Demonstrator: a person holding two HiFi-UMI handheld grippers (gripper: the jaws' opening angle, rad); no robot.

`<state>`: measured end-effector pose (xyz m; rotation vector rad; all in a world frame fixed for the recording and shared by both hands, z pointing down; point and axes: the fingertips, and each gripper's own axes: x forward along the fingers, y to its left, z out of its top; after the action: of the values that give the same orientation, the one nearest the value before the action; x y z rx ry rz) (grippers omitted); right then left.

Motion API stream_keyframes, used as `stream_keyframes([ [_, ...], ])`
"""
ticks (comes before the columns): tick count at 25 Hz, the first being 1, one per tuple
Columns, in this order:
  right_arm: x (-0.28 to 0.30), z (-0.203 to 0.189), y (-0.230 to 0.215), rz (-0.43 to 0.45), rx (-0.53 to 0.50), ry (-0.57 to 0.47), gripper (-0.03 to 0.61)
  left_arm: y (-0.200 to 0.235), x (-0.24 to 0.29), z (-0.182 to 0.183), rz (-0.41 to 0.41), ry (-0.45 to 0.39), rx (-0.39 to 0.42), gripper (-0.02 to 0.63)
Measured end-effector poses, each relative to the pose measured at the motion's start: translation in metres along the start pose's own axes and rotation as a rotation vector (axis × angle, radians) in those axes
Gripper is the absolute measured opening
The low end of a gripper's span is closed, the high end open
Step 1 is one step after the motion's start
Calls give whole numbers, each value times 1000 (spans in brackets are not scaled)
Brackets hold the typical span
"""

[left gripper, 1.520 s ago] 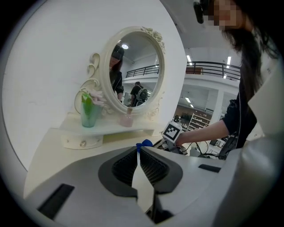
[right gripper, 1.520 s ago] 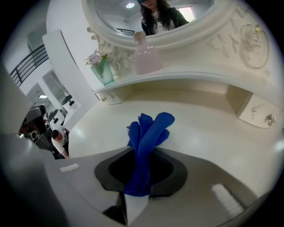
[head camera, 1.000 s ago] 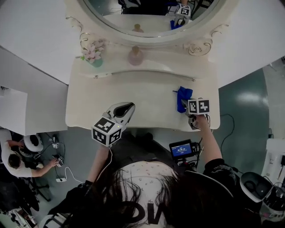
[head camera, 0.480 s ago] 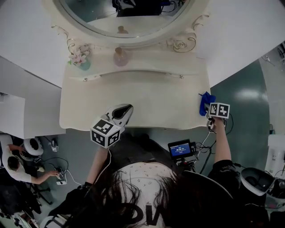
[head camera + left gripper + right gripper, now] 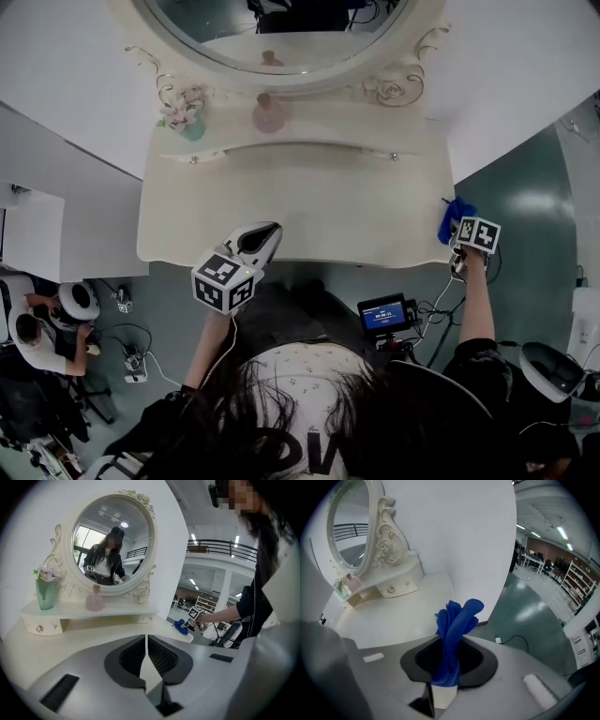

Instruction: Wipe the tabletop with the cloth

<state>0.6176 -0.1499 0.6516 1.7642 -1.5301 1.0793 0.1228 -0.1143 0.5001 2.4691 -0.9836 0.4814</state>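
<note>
Large letters "OW" show on the person's dark clothing [image 5: 309,452]; the small screen [image 5: 386,315] is unreadable.

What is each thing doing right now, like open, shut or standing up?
Cloth: bunched, pinched in the right gripper.
Right gripper: shut on the cloth, by the tabletop's right edge.
Left gripper: shut, empty.
Flower vase: upright on the shelf.
Pink bottle: upright on the shelf.
</note>
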Motion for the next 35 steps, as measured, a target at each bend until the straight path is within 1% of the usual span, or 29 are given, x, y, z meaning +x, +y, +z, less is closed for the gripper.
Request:
stream_keyframes([
  [1, -3, 0, 6, -7, -10, -4, 86, 1, -4, -1, 1, -2, 0, 3],
  [3, -9, 0, 26, 15, -37, -11, 86, 6, -13, -4, 6, -9, -3, 3],
  [8, -21, 1, 115, 145, -82, -30, 86, 25, -45, -15, 30, -24, -20, 3],
  [13, -28, 4, 222, 265, -172, -35, 86, 53, -92, -28, 72, -44, -49, 3],
  [18, -38, -12, 334, 366, -258, -25, 86, 89, -154, -47, 123, -63, -72, 3],
  [22, -44, -23, 429, 458, -342, -21, 86, 120, -201, -66, 190, -82, -104, 3],
  [28, -50, -56, 569, 606, -466, 4, 86, 153, -256, -88, 264, -109, -138, 3],
  [35, -69, -127, 705, 758, -602, 69, 86, 170, -313, -125, 336, -118, -185, 3],
])
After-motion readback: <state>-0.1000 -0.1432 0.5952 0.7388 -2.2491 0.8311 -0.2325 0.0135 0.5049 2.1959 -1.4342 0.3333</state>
